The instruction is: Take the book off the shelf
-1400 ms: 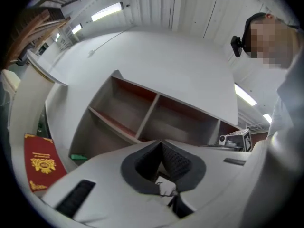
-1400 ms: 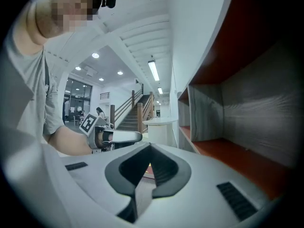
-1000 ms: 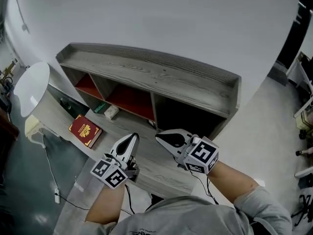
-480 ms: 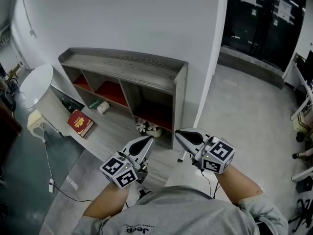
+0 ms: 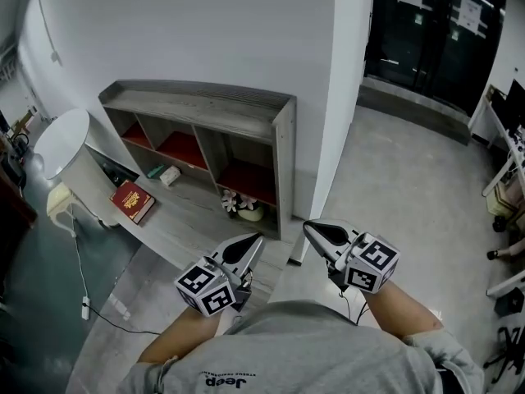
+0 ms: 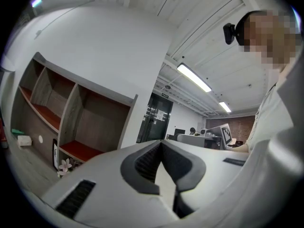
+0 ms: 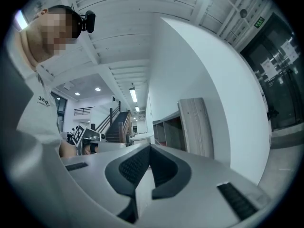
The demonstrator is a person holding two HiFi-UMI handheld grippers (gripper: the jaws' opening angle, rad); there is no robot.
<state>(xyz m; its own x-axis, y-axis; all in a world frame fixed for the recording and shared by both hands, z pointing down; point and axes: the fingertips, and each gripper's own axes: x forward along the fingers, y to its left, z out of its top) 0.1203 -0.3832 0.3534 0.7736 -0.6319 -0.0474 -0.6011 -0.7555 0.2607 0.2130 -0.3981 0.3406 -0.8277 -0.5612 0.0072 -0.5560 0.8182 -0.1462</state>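
Book [image 5: 133, 201]: red cover with a gold emblem at its middle and a gold border. It is seen lying flat, cover up, on the grey wooden table [image 5: 190, 226], outside the shelf [image 5: 205, 103] and just in front of its leftmost compartments.

Shelf: grey wood-grain, set against the white wall, with open compartments whose floors are red.

Other things on the table:
- A small white box [image 5: 170, 176] and a small green item [image 5: 154, 171] are placed between the book and the shelf, near the book but apart from it.
- A small bunch of pale flowers [image 5: 236, 204] is seen at the mouth of the rightmost compartment.

A round white top [image 5: 59, 140] is found to the book's left, and a thin cable [image 5: 78, 261] is trailed over the dark floor below it.

Left hand-held gripper [image 5: 248, 248]: clenched, pads pressed together, nothing between them. Right hand-held gripper [image 5: 321, 234]: likewise clenched and empty. Both are held close to the person's chest, past the shelf's right end and well apart from the book. A stretch of table surface and the flowers are found between them and the book.
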